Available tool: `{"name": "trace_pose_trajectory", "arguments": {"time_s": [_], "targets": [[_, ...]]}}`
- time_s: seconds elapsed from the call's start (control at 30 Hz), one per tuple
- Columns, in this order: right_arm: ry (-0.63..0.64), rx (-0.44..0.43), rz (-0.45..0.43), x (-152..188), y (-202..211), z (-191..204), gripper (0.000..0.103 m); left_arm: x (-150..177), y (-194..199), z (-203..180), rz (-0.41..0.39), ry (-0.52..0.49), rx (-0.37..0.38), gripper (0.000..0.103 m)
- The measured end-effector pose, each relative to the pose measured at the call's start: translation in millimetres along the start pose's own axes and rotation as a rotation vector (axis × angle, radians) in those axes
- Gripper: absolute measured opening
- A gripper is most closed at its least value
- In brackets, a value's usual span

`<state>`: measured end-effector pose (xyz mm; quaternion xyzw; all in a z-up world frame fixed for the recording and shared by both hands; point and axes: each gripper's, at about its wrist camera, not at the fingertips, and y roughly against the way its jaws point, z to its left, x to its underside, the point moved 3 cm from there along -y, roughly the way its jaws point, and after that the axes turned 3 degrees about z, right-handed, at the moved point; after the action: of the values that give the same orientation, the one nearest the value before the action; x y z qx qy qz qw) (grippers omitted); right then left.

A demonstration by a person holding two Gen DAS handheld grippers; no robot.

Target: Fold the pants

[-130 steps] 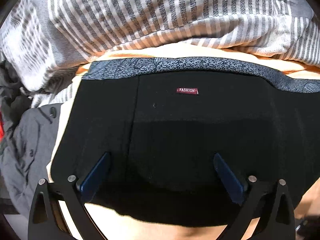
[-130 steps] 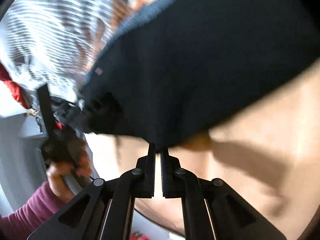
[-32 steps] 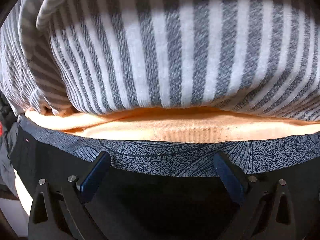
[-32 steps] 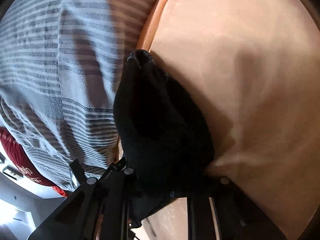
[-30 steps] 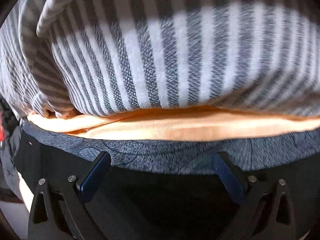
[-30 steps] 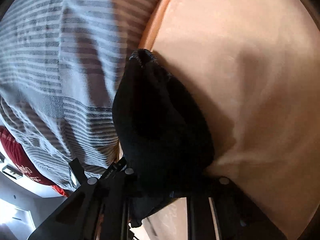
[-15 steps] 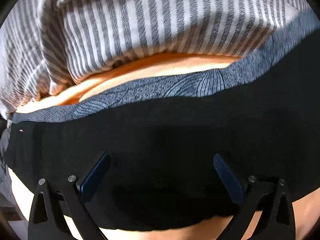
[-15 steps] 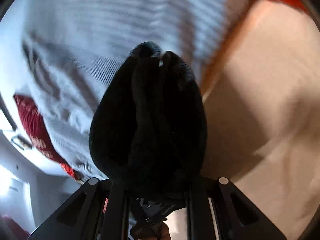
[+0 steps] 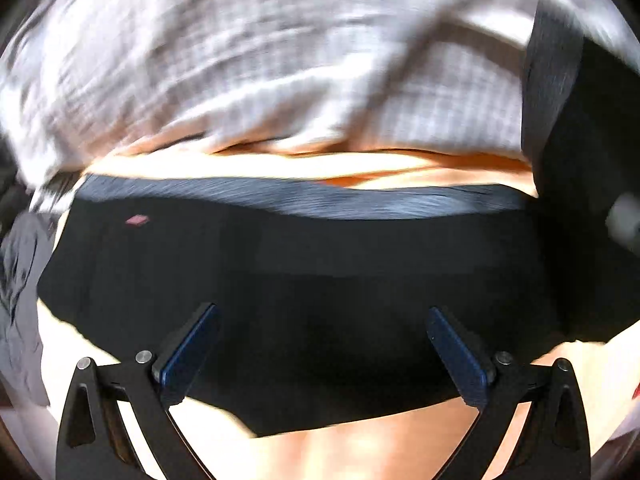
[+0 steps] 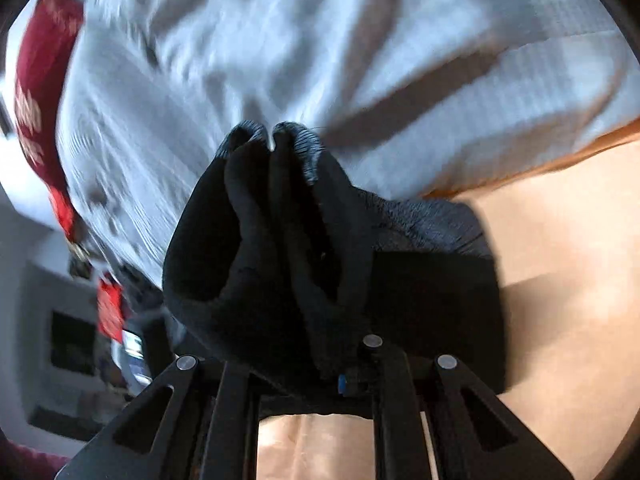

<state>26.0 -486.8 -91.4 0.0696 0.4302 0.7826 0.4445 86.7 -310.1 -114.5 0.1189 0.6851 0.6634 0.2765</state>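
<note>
The black pants (image 9: 320, 280) lie spread across a peach-colored sheet (image 9: 360, 452), right in front of the left gripper (image 9: 320, 344). Its two blue-padded fingers (image 9: 188, 344) are wide apart and hold nothing; they just hang over the dark cloth. I think this one waits there so it can press or catch the pants when the fold comes down. The pants have a gray patterned waistband (image 9: 320, 198) along the far edge. At the right side of the left view the waistband turns and stands up, because that end of the pants is lifted. The right gripper (image 10: 320, 376) is why. Its fingers are squeezed together on a thick bunch of the black pants (image 10: 304, 248), and the cloth puffs out above them in soft folds. My guess is that this end is being carried over to lie on the flat part, to make the pants shorter. Behind it all is a gray and white striped blanket (image 9: 280, 60), piled up beyond the sheet. A little red label (image 9: 137, 221) sits on the pants near the waistband, but it is too blurry to read. In the right view a red cloth (image 10: 36, 92) with white marks shows at the left edge, and those marks are too smeared to read too.
</note>
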Motion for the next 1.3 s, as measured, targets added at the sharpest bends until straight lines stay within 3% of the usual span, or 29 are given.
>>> {"name": "trace_pose_trajectory", "arguments": {"time_s": [0.07, 0.13, 0.27, 0.37, 0.43, 0.47, 0.5, 0.63, 0.7, 0.8, 0.9, 1.0, 1.1, 1.17, 1.2, 1.23, 1.27, 1.3], "targets": [[0.036, 0.057, 0.037, 10.5, -29.3, 15.1, 0.014, 1.9, -1.5, 41.8, 0.01, 0.036, -0.012, 0.103], [0.102, 0.166, 0.088, 23.6, -74.0, 37.2, 0.015, 5.4, -5.6, 73.5, 0.03, 0.067, -0.011, 0.103], [0.196, 0.398, 0.154, 53.2, -132.2, 52.2, 0.016, 3.0, -15.3, 105.8, 0.031, 0.103, -0.043, 0.103], [0.299, 0.533, 0.129, 65.0, -148.8, 71.5, 0.027, -3.7, -14.1, 128.7, 0.019, 0.116, -0.067, 0.103], [0.404, 0.615, 0.115, 74.8, -155.5, 94.4, 0.044, -7.8, -12.1, 132.3, 0.027, 0.117, -0.055, 0.103], [0.458, 0.63, 0.116, 81.3, -158.2, 107.5, 0.057, -10.0, -16.8, 137.4, 0.033, 0.119, -0.052, 0.103], [0.513, 0.632, 0.116, 89.1, -157.3, 119.8, 0.062, -11.6, -14.7, 137.2, 0.038, 0.116, -0.034, 0.103], [0.613, 0.56, 0.092, 119.1, -122.8, 130.1, 0.062, -16.6, -9.3, 118.8, 0.021, 0.053, -0.012, 0.103], [0.563, 0.561, 0.09, 120.7, -98.8, 120.2, 0.062, -17.1, -2.7, 100.9, 0.011, 0.015, 0.024, 0.103], [0.439, 0.573, 0.092, 115.0, -66.3, 85.9, 0.062, -17.6, 6.2, 68.0, 0.01, -0.036, 0.143, 0.103], [0.332, 0.596, 0.097, 107.4, -46.2, 52.2, 0.062, -18.2, 11.8, 32.6, 0.012, -0.09, 0.253, 0.103], [0.26, 0.609, 0.104, 103.8, -33.4, 26.5, 0.062, -17.0, 6.7, 0.6, 0.038, -0.133, 0.317, 0.103], [0.199, 0.601, 0.105, 101.9, -27.4, 12.2, 0.062, -13.4, -12.8, -20.0, 0.109, -0.143, 0.34, 0.078], [0.18, 0.589, 0.101, 102.8, -22.1, 7.9, 0.062, -8.3, -30.5, -29.0, 0.174, -0.133, 0.355, 0.049], [0.173, 0.581, 0.102, 102.8, -21.8, 6.1, 0.062, -6.1, -37.1, -30.5, 0.194, -0.131, 0.341, 0.043], [0.165, 0.573, 0.103, 102.7, -22.2, 4.5, 0.062, -3.4, -44.0, -32.0, 0.213, -0.132, 0.31, 0.028], [0.156, 0.564, 0.106, 103.0, -22.0, 2.8, 0.062, -1.4, -47.0, -31.4, 0.22, -0.13, 0.291, 0.019], [0.143, 0.555, 0.112, 103.8, -21.0, 1.3, 0.062, 0.6, -48.0, -29.5, 0.223, -0.121, 0.285, 0.019]]}}
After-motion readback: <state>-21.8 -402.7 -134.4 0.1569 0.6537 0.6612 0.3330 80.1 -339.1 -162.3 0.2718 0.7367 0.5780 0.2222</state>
